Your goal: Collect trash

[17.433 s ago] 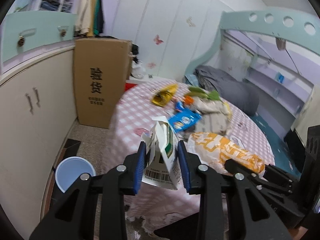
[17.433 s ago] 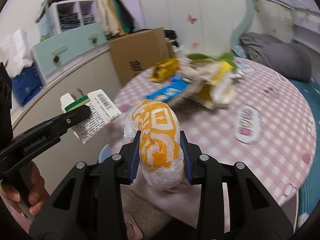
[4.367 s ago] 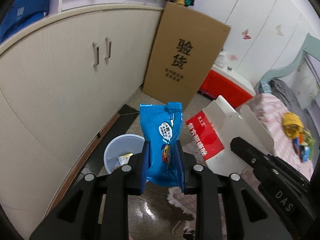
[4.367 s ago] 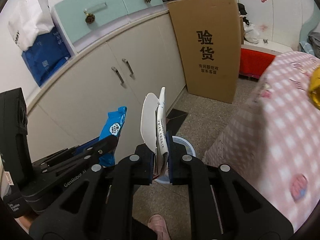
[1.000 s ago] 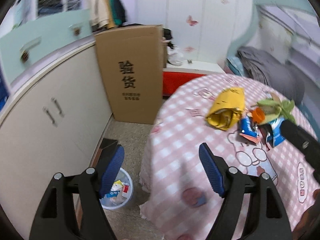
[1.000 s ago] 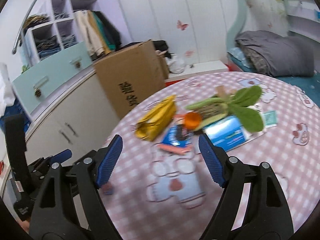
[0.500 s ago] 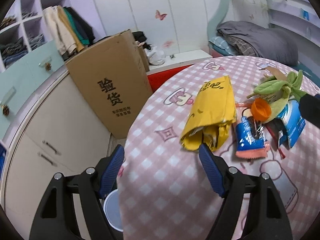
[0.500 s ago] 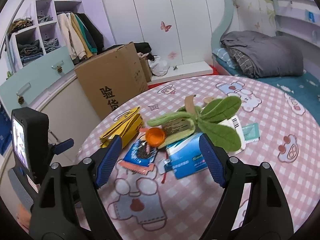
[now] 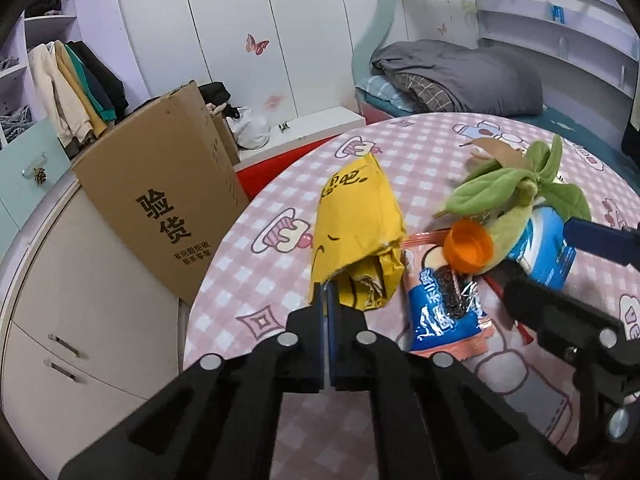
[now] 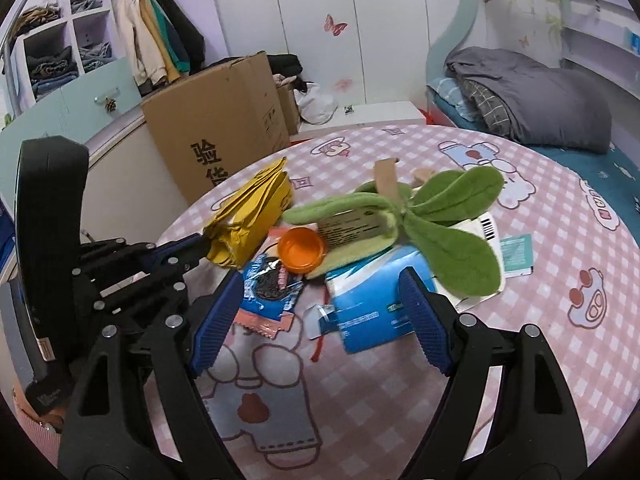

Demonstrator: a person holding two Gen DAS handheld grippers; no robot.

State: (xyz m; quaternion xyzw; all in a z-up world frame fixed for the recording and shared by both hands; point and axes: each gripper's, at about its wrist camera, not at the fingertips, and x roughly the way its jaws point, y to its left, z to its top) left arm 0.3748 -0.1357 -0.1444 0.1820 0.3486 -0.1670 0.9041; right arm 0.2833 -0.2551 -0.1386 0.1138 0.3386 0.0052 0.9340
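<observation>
A yellow paper bag (image 9: 358, 220) lies on the pink checked table (image 9: 280, 288); it also shows in the right wrist view (image 10: 248, 216). My left gripper (image 9: 327, 300) is shut on the near edge of its open end. My right gripper (image 10: 320, 296) is open, its jaws on either side of a blue tissue pack (image 10: 372, 300), above it. Beside it lie a blue and pink snack wrapper (image 10: 272, 284), an orange cap (image 10: 301, 249) and a green plush leaf toy (image 10: 432, 216).
A tall cardboard box (image 9: 160, 200) leans on the cream cupboards (image 9: 72, 300) left of the table. A bed with a grey quilt (image 10: 532, 96) lies behind. A small teal sachet (image 10: 517, 257) and a white barcoded pack (image 10: 486, 232) lie at the right.
My left gripper has moved in and closed on the yellow bag's edge. My right gripper has come down closer over the blue tissue pack.
</observation>
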